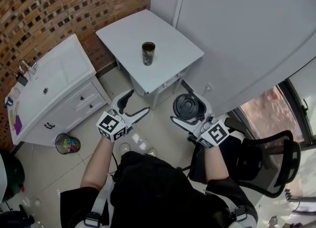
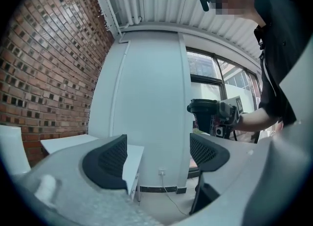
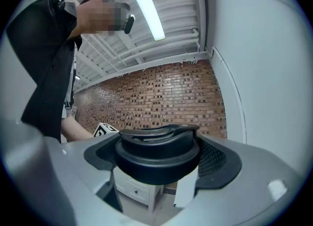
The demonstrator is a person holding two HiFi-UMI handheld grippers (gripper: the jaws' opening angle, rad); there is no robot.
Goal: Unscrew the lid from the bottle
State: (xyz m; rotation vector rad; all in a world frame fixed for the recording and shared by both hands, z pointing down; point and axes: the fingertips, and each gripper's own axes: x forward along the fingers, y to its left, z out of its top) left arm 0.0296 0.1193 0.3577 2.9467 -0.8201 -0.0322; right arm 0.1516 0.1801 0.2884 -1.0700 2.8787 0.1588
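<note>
A dark bottle [image 1: 148,53] stands upright, without its lid, on the small white table [image 1: 170,44] ahead of me. My right gripper [image 1: 189,109] is shut on the black lid [image 1: 188,106], held in the air well short of the table. In the right gripper view the lid [image 3: 157,152] fills the space between the two pads. My left gripper [image 1: 138,101] hangs open with nothing in it, left of the lid and level with it. In the left gripper view its jaws [image 2: 156,155] stand wide apart, and the lid [image 2: 204,111] shows beyond them.
A white cabinet with a sink [image 1: 52,86] stands at the left against the brick wall [image 1: 44,10]. A waste bin [image 1: 67,143] sits on the floor below it. A black office chair [image 1: 269,158] is at my right. A white wall panel [image 1: 247,29] rises behind the table.
</note>
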